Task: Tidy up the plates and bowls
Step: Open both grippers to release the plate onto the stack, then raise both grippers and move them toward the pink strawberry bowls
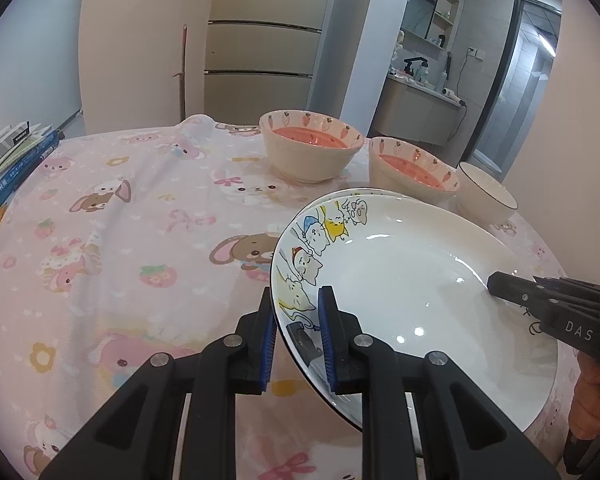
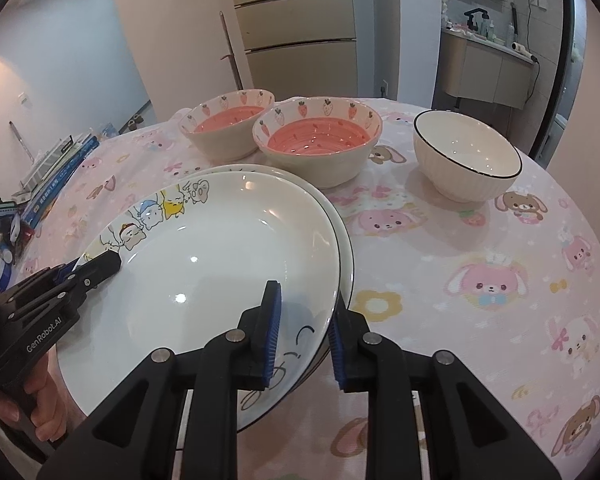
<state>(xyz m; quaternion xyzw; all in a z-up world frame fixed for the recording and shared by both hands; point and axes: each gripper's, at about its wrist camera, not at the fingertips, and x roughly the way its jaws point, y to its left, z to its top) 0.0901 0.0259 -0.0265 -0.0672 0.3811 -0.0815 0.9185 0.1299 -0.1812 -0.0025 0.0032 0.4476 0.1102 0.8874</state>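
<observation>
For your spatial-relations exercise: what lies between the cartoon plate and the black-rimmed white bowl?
In the right wrist view, only bare tablecloth separates the cartoon plate from the black-rimmed white bowl.

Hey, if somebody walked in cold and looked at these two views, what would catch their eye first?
Probably the cartoon-cat plate in front, lying on a second plate, with the left gripper and right gripper straddling opposite rims. Behind it stand two strawberry bowls with pink insides, and a white bowl to their right. All sit on a pink bunny tablecloth.
</observation>
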